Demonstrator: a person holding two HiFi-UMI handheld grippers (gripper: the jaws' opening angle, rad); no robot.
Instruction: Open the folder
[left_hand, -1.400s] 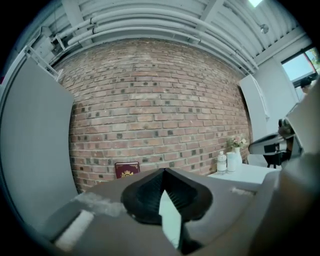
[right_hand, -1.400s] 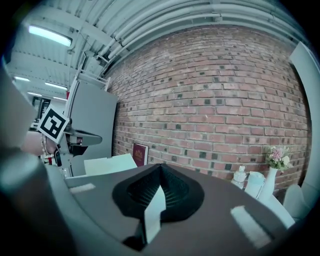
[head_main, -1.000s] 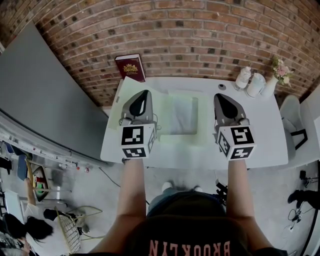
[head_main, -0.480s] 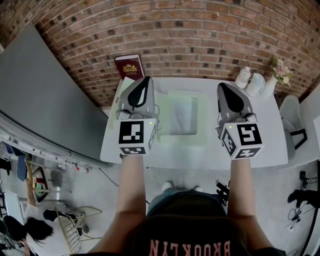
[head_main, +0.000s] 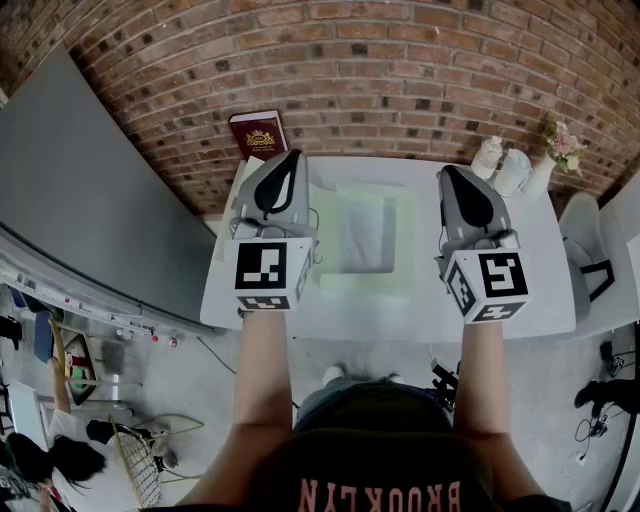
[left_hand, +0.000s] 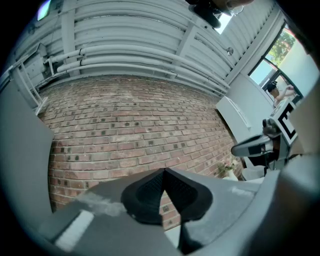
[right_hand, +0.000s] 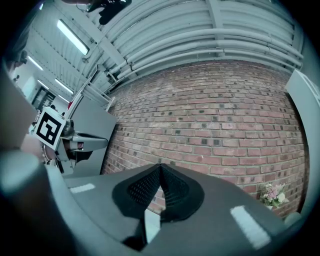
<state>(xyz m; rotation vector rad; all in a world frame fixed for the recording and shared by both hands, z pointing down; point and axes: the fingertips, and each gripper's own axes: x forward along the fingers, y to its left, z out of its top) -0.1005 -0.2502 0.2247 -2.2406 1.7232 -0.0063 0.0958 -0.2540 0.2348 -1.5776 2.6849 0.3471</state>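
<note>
Left gripper (head_main: 287, 165) was fully closed, pads together with nothing between them; confirmed in its own view (left_hand: 163, 172), where I only saw brick wall (left_hand: 130, 130) past the tips. Right gripper (head_main: 452, 176) was the same: jaws pinched shut and empty (right_hand: 160, 167), facing the same wall. In the head view I had both held above the white table (head_main: 520, 265), well apart, neither touching anything. The folder (head_main: 365, 235), pale green, lay flat on the table in the gap between the two grippers, roughly mid-table. A dark red book (head_main: 260, 133) stood at the table's back left corner, and flowers (head_main: 562, 140) at the back right by some white bottles (head_main: 500, 160).
</note>
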